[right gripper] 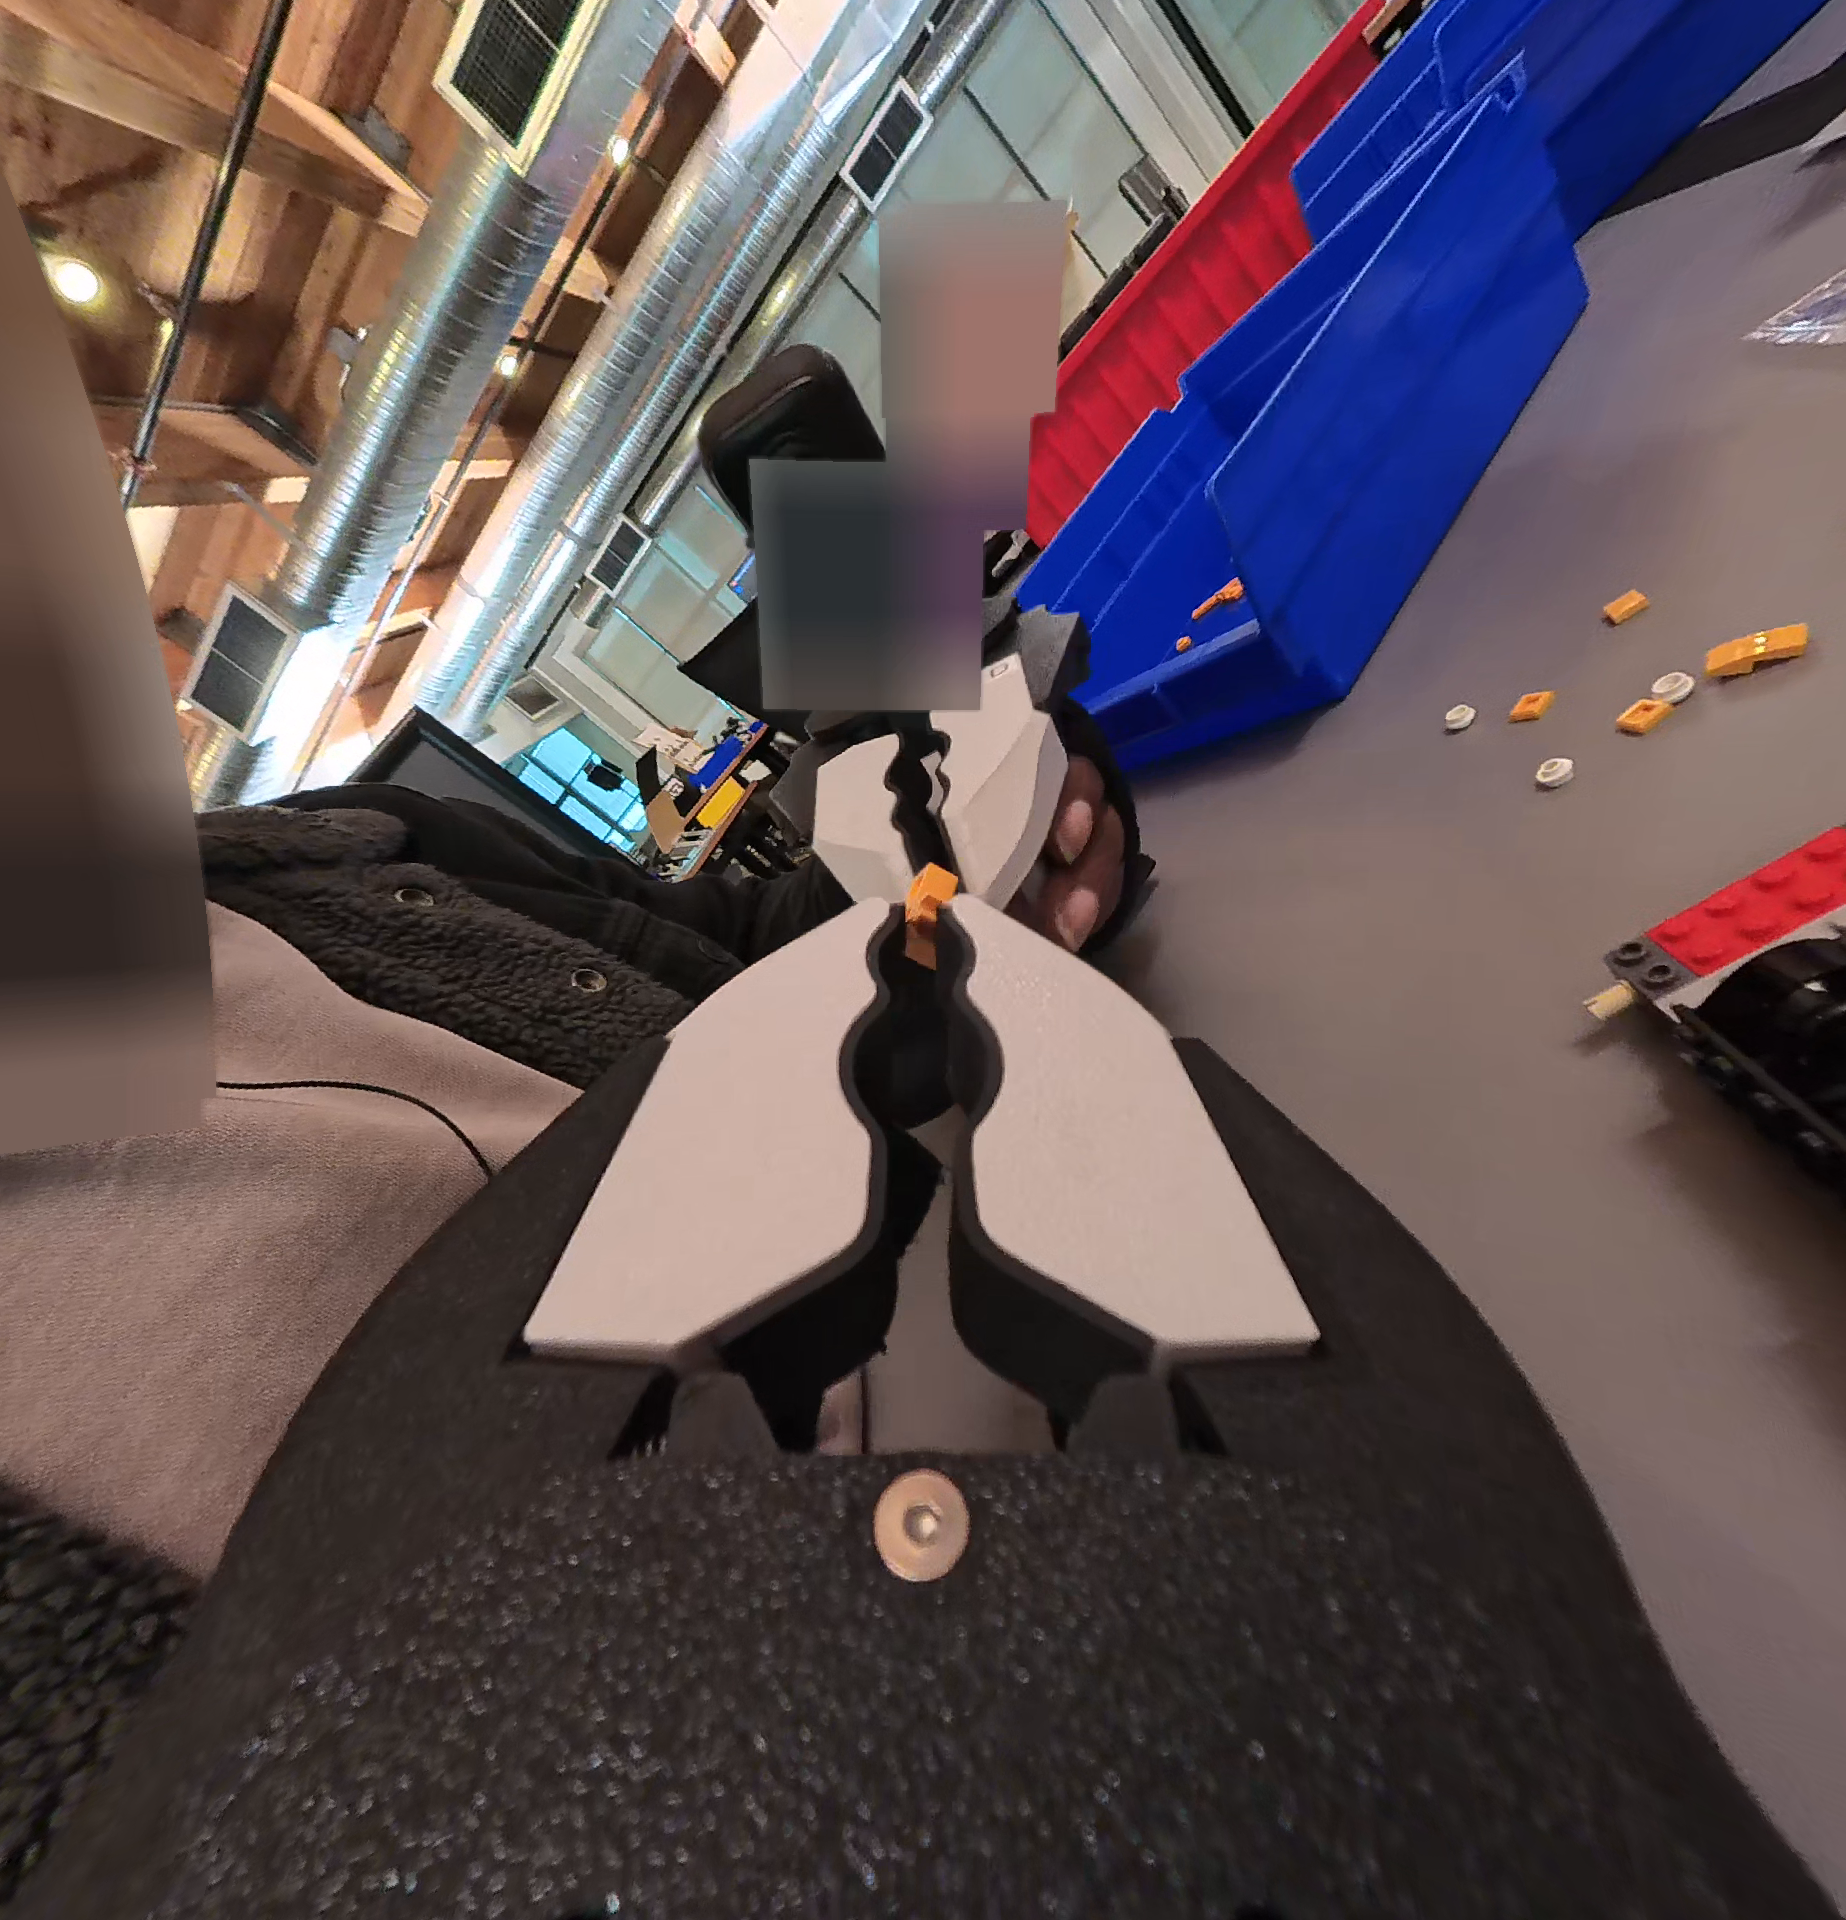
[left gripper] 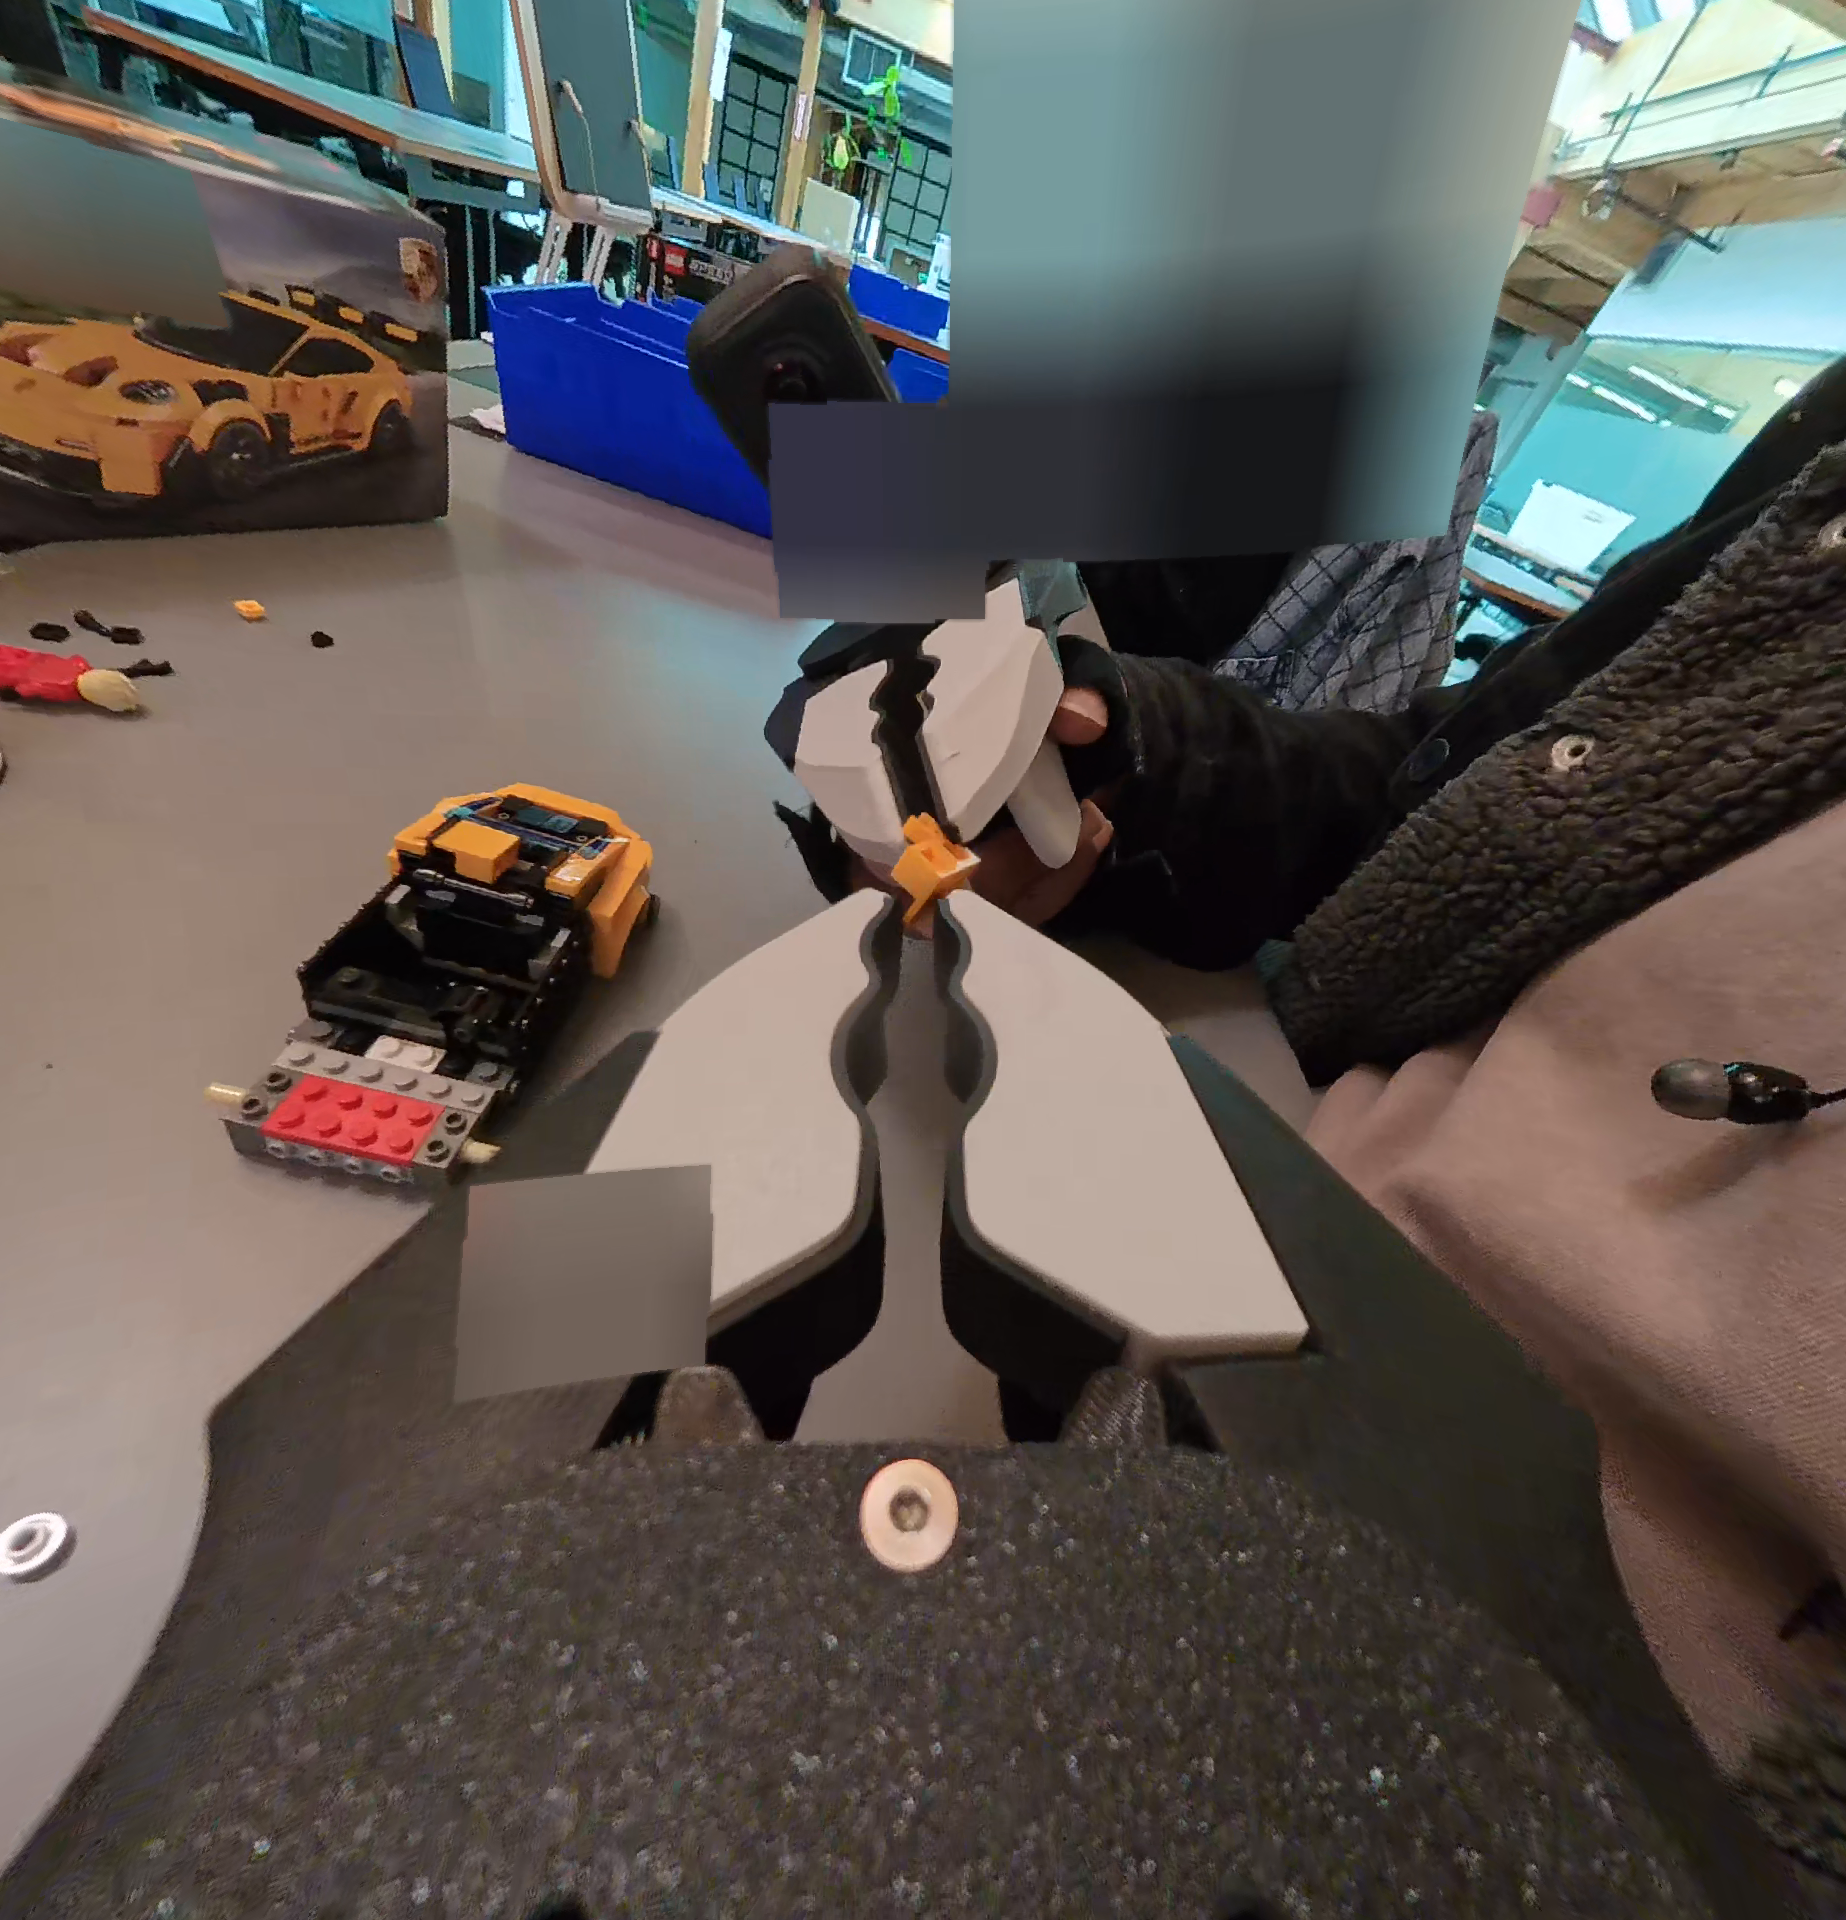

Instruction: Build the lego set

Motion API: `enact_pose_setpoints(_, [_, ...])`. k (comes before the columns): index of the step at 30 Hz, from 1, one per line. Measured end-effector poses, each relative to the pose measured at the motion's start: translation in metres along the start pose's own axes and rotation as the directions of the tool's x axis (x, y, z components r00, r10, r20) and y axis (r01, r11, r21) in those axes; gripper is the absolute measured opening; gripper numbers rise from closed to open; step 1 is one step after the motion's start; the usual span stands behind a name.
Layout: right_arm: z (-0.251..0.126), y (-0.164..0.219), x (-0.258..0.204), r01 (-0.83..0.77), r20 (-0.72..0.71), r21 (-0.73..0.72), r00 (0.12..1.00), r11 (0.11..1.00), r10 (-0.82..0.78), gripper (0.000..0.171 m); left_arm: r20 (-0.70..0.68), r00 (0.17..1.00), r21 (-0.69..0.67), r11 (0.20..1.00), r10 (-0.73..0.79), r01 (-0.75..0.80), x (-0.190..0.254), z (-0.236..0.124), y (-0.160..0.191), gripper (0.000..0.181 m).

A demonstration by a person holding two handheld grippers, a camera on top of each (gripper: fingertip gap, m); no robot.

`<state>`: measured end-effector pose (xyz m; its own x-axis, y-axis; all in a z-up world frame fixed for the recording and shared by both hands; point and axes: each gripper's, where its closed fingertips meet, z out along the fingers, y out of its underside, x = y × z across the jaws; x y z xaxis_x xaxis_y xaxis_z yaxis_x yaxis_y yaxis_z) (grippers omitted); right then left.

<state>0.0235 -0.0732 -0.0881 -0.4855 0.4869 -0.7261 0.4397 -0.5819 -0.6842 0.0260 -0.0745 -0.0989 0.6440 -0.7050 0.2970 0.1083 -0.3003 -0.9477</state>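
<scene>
where both tongs, left gripper [left gripper: 914, 914] and right gripper [right gripper: 924, 920], clench one orange piece [left gripper: 929, 862], apparently shared: grey table [left gripper: 503, 748], blue bins [right gripper: 1418, 416] upper right, ceiling ducts [right gripper: 503, 343] upper left.

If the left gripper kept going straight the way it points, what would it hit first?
The right gripper, tip to tip with the left gripper; both sets of jaws look shut on the orange piece between them. Depth there is hard to judge.

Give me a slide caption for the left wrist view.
Both grippers pinch an orange piece tip to tip above the table, beside the half-built car.
</scene>
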Motion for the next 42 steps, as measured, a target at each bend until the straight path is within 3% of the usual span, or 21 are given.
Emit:
enact_pose_setpoints(4, [-0.005,-0.009,0.009,0.063,-0.096,0.027,0.994,0.998,-0.06,0.008,-0.022,0.995,0.022,0.995,-0.1,0.101,-0.001,0.004,-0.001,0.001])
enact_pose_setpoints(8, [-0.024,-0.024,0.016,0.257,-0.223,-0.05,0.939,0.965,-0.261,0.016,-0.036,0.97,0.061,0.968,-0.24,0.242,-0.011,0.005,-0.001,0.001])
enact_pose_setpoints(9, [-0.036,-0.03,0.026,0.344,-0.297,-0.118,0.883,0.931,-0.364,0.022,-0.047,0.959,0.074,0.956,-0.28,0.282,-0.013,0.004,-0.002,0.001])
enact_pose_setpoints(11, [-0.067,-0.041,0.057,0.513,-0.412,-0.37,0.656,0.774,-0.632,0.037,-0.056,0.935,0.094,0.93,-0.35,0.354,-0.02,0.003,-0.003,0.001])
enact_pose_setpoints(12, [-0.083,-0.043,0.076,0.549,-0.4,-0.512,0.528,0.661,-0.749,0.047,-0.057,0.925,0.097,0.92,-0.376,0.38,-0.023,0.004,-0.002,0.001])
enact_pose_setpoints(13, [-0.096,-0.042,0.094,0.539,-0.351,-0.618,0.461,0.571,-0.815,0.058,-0.06,0.915,0.098,0.91,-0.398,0.402,-0.026,0.004,-0.001,0.001])
enact_pose_setpoints(14, [-0.104,-0.035,0.108,0.5,-0.3,-0.677,0.483,0.54,-0.823,0.068,-0.063,0.906,0.096,0.901,-0.419,0.423,-0.028,0.005,0.0,0.001])
enact_pose_setpoints(16, [-0.106,-0.026,0.122,0.45,-0.238,-0.69,0.599,0.567,-0.765,0.079,-0.063,0.888,0.092,0.884,-0.455,0.459,-0.032,0.008,0.002,0.001])
enact_pose_setpoints(21, [-0.099,-0.017,0.138,0.416,-0.134,-0.703,0.718,0.576,-0.683,0.086,-0.058,0.852,0.092,0.847,-0.521,0.524,-0.044,0.012,0.007,0.001])
enact_pose_setpoints(24, [-0.091,-0.009,0.139,0.433,-0.097,-0.712,0.718,0.552,-0.689,0.071,-0.059,0.845,0.081,0.841,-0.532,0.535,-0.048,0.015,0.009,0.001])
enact_pose_setpoints(31, [-0.075,0.007,0.125,0.407,-0.161,-0.738,0.668,0.538,-0.727,0.068,-0.061,0.812,0.043,0.812,-0.58,0.582,-0.05,0.019,0.015,0.001])
enact_pose_setpoints(37, [-0.063,0.029,0.104,0.251,-0.386,-0.696,0.659,0.673,-0.646,0.068,-0.027,0.767,-0.053,0.767,-0.641,0.639,-0.046,0.022,0.021,0.001])
enact_pose_setpoints(42, [-0.059,0.05,0.087,0.182,-0.479,-0.683,0.619,0.708,-0.622,0.068,-0.028,0.685,-0.163,0.68,-0.728,0.715,-0.037,0.026,0.023,0.001])
